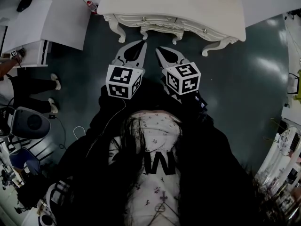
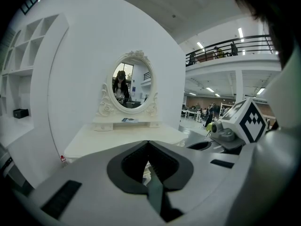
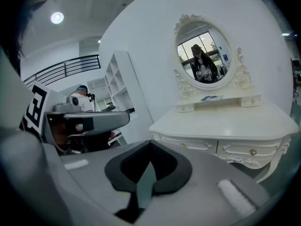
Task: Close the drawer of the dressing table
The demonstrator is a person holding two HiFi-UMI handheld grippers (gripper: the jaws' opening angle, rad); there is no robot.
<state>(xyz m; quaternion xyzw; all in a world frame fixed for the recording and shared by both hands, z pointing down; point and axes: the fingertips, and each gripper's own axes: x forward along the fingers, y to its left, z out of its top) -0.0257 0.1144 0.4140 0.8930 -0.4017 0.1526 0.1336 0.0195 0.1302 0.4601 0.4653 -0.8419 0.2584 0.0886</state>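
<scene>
Far to the left of my left claw (image 1: 142, 43) I see a person (image 1: 28, 86) in dark trousers and white shoes (image 1: 55, 81) on the dark floor (image 1: 244, 79). Ahead and left of that claw, a small red-capped bottle (image 1: 91, 5) sits on the floor. A white cable (image 1: 77, 132) loops behind it, off to the left. Through that claw's camera, white shelves (image 2: 28, 46) rise on the left with a small black box (image 2: 20, 112) on one, and a balcony rail (image 2: 235, 46) runs high on the right.
</scene>
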